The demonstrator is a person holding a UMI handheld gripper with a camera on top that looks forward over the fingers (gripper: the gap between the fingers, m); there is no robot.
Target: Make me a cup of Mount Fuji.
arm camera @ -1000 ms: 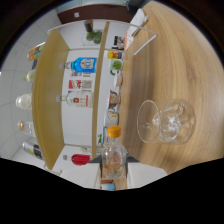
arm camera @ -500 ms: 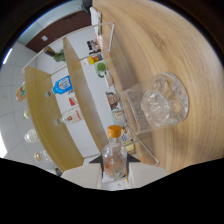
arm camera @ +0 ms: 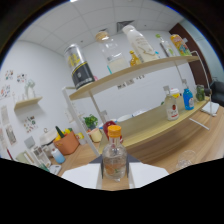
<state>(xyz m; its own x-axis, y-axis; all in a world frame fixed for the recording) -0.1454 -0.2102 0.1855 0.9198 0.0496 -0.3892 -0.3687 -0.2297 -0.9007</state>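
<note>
A small clear bottle (arm camera: 114,156) with an orange cap and amber liquid stands upright between my fingers, and my gripper (arm camera: 114,175) is shut on its lower body. The white fingers (arm camera: 82,176) show on either side of it. A clear stemmed glass (arm camera: 187,160) sits on the wooden table (arm camera: 165,150), ahead and to the right of the fingers, faint against the wood.
Beyond the bottle, a two-tier wooden shelf (arm camera: 150,117) runs along the white wall. Its lower board carries a pale bottle (arm camera: 172,107) and a blue bottle (arm camera: 188,98). The upper board holds a black-and-yellow tin (arm camera: 80,70) and white bottles (arm camera: 140,42). An orange pot (arm camera: 66,143) stands left.
The view has rolled from sideways to upright and tipped up toward the shelf and wall. The glass has shifted from beside the bottle to lower right. The bottle stays in my grip.
</note>
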